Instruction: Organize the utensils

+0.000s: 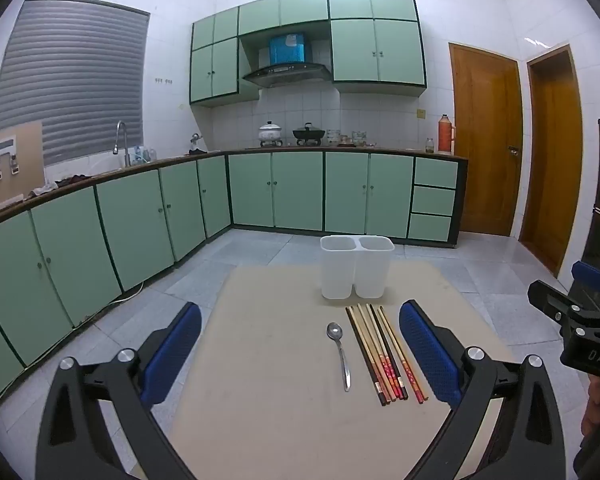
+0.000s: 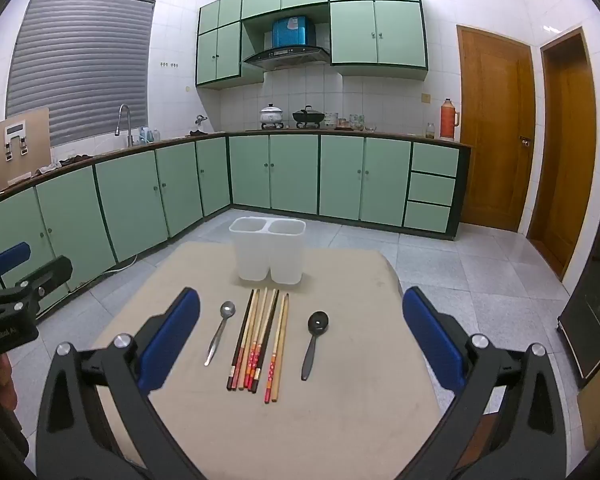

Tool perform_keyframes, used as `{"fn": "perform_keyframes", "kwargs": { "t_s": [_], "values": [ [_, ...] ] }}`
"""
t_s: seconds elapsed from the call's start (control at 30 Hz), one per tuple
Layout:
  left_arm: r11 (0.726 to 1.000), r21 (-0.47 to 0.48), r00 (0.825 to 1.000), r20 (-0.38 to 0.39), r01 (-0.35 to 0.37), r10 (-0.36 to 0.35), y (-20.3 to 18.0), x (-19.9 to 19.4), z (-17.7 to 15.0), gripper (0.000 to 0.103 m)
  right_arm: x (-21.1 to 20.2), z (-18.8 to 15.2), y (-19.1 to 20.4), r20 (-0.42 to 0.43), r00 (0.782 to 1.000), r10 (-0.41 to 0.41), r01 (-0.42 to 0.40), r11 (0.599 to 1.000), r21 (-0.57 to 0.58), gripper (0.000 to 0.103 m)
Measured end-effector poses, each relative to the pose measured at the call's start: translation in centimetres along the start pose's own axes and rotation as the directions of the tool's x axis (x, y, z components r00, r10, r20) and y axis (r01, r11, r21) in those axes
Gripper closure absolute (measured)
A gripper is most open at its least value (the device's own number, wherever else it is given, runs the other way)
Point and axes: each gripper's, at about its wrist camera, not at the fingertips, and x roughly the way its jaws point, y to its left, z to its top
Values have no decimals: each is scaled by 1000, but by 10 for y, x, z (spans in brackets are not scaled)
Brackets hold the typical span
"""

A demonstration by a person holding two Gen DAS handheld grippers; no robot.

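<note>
Between the open right claw's [image 2: 300, 332] fingers lie the chopsticks [image 2: 260, 340].

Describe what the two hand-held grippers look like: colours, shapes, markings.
The left hand-held gripper and the right hand-held gripper match: black angular plastic frames, each with two long blue fingers with textured pads, and round silver bolt heads at the joints. Seen from the side, the bodies carry pale lettering, too blurred to read fully. No cables show.

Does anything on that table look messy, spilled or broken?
Nothing stands out. The metal spoon, chopsticks and black spoon lie neatly side by side on the table, in front of the upright white holder. Nothing looks spilled or damaged.
</note>
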Motion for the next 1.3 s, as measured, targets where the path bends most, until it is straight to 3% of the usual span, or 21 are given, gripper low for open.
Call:
{"fn": "perform_keyframes", "kwargs": {
  "t_s": [1.3],
  "values": [
    [1000, -4, 1000, -3, -1, 1, 5, 2, -2, 6, 2, 0, 0, -6, 1000, -2, 2, 1000, -1, 5]
  ]
}}
